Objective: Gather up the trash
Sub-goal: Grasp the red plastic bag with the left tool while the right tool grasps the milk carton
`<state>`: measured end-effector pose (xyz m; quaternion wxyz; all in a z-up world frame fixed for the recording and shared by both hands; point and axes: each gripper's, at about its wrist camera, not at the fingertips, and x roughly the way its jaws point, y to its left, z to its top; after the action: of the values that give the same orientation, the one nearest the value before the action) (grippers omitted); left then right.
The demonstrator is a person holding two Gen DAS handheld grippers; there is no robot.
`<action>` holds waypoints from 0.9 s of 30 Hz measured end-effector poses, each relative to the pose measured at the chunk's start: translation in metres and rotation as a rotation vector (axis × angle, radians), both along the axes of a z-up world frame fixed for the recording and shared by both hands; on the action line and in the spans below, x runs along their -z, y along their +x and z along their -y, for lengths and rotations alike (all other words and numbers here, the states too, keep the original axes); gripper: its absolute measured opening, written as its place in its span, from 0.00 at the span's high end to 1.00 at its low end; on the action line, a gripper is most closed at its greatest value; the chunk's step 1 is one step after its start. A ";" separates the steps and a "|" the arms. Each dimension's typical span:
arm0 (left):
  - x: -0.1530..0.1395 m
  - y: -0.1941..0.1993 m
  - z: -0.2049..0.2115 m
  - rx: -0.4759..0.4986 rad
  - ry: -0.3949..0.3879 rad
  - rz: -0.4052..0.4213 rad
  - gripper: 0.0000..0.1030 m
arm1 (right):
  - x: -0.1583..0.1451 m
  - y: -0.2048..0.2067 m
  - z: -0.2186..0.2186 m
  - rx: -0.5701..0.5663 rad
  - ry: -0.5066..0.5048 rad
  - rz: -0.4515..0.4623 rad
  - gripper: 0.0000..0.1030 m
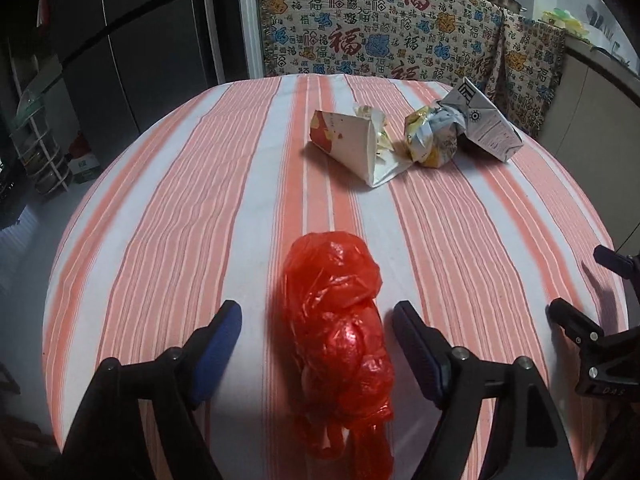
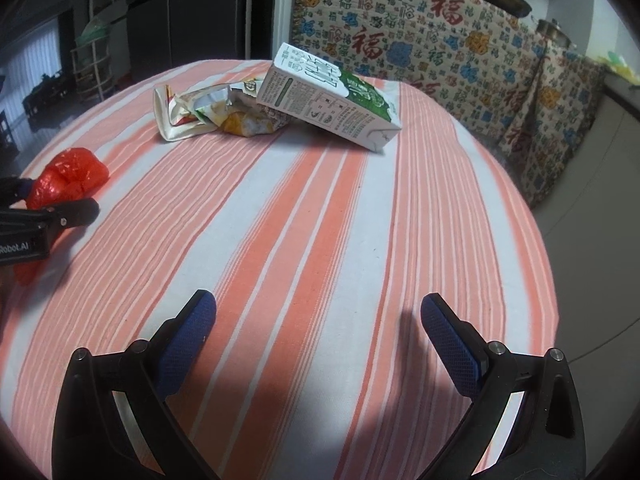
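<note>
A crumpled red plastic bag lies on the striped tablecloth between the fingers of my left gripper. That gripper is open, and its blue pads stand clear of the bag on both sides. Farther back lie a flattened paper cup, a crumpled snack wrapper and a milk carton. My right gripper is open over bare cloth with nothing between its fingers. From there the milk carton leans on the wrapper, and the red bag is at the far left.
A chair or bench draped in patterned cloth stands behind the table. A dark fridge and a wire rack are at the back left. A counter with pots runs along the right. The table's edge falls away on the left.
</note>
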<state>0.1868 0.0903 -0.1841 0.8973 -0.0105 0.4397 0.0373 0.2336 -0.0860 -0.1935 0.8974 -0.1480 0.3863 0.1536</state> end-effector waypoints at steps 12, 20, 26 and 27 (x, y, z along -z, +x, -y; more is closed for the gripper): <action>0.000 0.002 -0.001 -0.002 -0.007 -0.003 0.18 | -0.081 0.096 0.036 0.319 0.450 -0.149 0.02; 0.000 0.001 0.000 -0.003 -0.008 -0.003 0.18 | -0.062 0.191 0.002 0.577 0.538 -0.448 0.01; -0.001 0.002 0.001 -0.001 -0.007 -0.005 0.17 | -0.048 0.185 -0.014 0.479 0.485 -0.504 0.41; 0.000 0.002 0.002 0.000 -0.007 -0.004 0.17 | -0.049 0.179 -0.013 0.461 0.451 -0.484 0.45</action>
<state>0.1883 0.0888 -0.1836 0.8963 -0.0133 0.4418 0.0359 0.4129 -0.0728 -0.1440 0.8015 0.1836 0.5660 0.0597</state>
